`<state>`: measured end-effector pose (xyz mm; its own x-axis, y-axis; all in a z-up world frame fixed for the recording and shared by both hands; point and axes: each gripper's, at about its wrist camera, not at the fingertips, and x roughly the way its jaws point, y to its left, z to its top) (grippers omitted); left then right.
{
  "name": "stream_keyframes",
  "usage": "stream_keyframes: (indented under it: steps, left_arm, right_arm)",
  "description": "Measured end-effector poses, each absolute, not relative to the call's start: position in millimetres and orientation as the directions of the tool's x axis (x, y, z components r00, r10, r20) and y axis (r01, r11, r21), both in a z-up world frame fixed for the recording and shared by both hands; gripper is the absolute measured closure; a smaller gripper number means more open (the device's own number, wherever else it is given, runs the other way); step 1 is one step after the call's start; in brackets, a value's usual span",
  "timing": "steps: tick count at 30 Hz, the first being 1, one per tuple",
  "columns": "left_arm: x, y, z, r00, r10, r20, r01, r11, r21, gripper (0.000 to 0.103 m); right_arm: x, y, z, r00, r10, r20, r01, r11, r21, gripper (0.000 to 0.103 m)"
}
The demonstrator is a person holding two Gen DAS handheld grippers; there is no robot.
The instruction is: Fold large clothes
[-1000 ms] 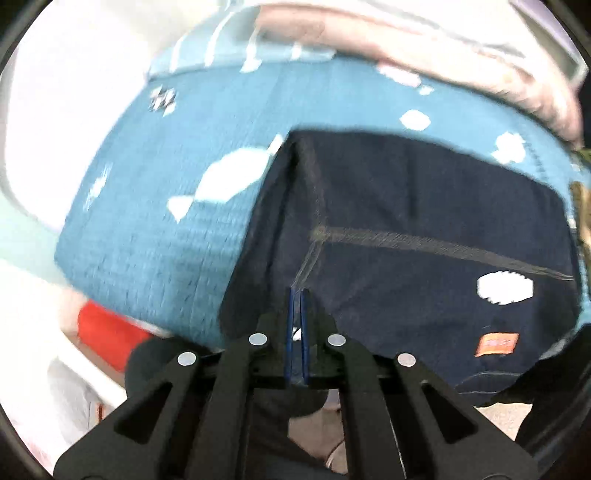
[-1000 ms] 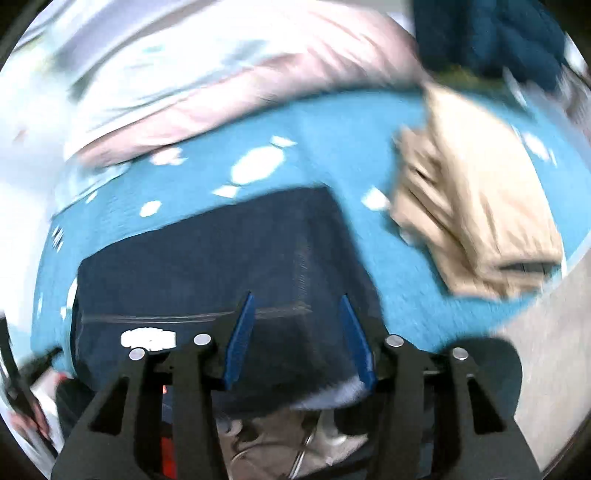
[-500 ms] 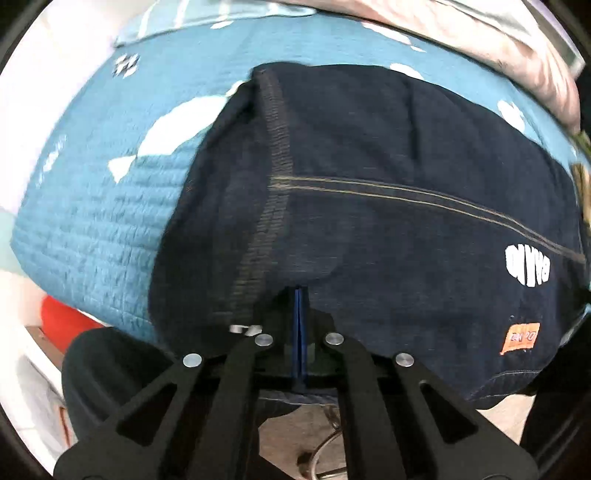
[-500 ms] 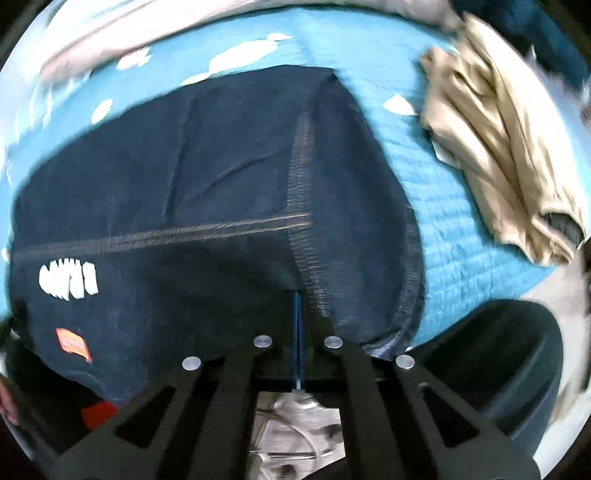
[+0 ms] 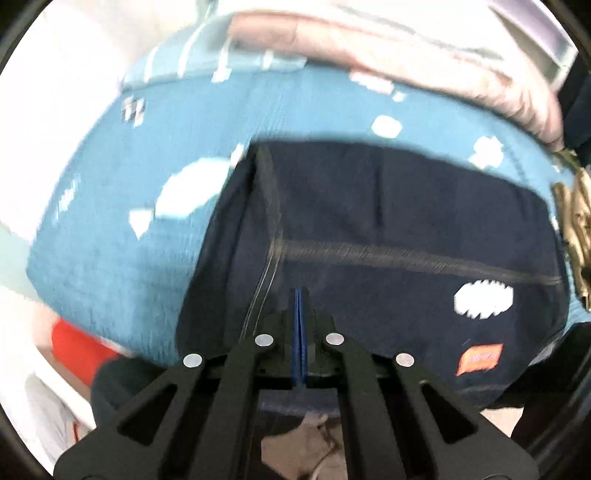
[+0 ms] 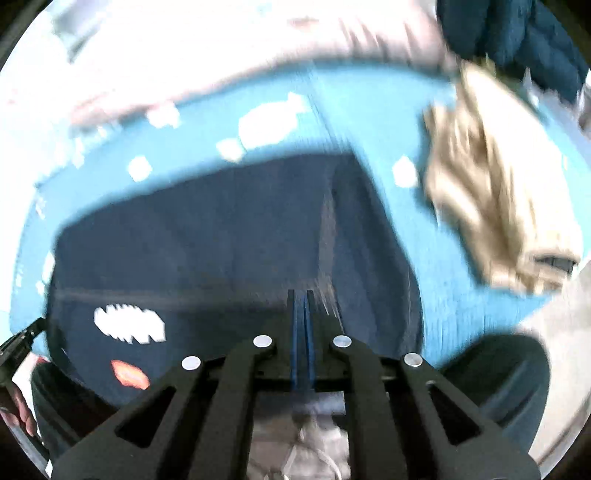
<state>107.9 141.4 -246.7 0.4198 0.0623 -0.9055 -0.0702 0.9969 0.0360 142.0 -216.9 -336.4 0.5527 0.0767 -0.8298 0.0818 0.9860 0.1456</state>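
Note:
A dark navy garment (image 5: 406, 221) with a stitched seam, a white print and an orange label lies folded flat on a blue bedspread (image 5: 122, 229). It also shows in the right wrist view (image 6: 207, 243). My left gripper (image 5: 298, 295) is shut at the garment's near edge, beside its left seam. My right gripper (image 6: 301, 295) is shut at the near edge, beside the right seam. Whether either pinches cloth is hidden by blur.
A crumpled beige garment (image 6: 495, 206) lies on the bedspread (image 6: 369, 99) to the right. Pink and striped bedding (image 5: 406, 44) is heaped at the back. A dark blue item (image 6: 517, 33) sits at the far right. An orange thing (image 5: 77, 347) shows below the bed's edge.
Both grippers have drawn back from the garment, so it looks smaller and farther. The right gripper, open one second ago, has shut. The garment lies the same.

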Motion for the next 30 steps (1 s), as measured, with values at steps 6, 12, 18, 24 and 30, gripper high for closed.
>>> stream_keyframes:
  steps: [6, 12, 18, 24, 30]
  left_arm:
    - [169, 94, -232, 0.539, -0.056, -0.841, 0.024, 0.998, -0.051, 0.102]
    - [212, 70, -264, 0.556, -0.135, -0.820, 0.081, 0.991, -0.108, 0.102]
    - [235, 78, -320, 0.541, -0.063, -0.839, 0.043, 0.998, -0.047, 0.101]
    - [229, 106, -323, 0.576, -0.059, -0.815, 0.087, 0.996, -0.011, 0.100]
    - [237, 196, -323, 0.586, -0.037, -0.810, -0.110, 0.986, -0.125, 0.100]
  right_arm:
    - [188, -156, -321, 0.670, 0.209, -0.712, -0.079, 0.974, 0.212, 0.100]
    - [231, -106, -359, 0.614, 0.327, -0.719, -0.176, 0.944, 0.279, 0.100]
    - [250, -91, -412, 0.561, 0.293, -0.774, -0.199, 0.956, 0.217, 0.103]
    - [249, -149, -414, 0.591, 0.198, -0.782, -0.184, 0.977, 0.108, 0.103]
    - [254, -239, -424, 0.602, 0.100, -0.792, -0.003, 0.992, 0.123, 0.103]
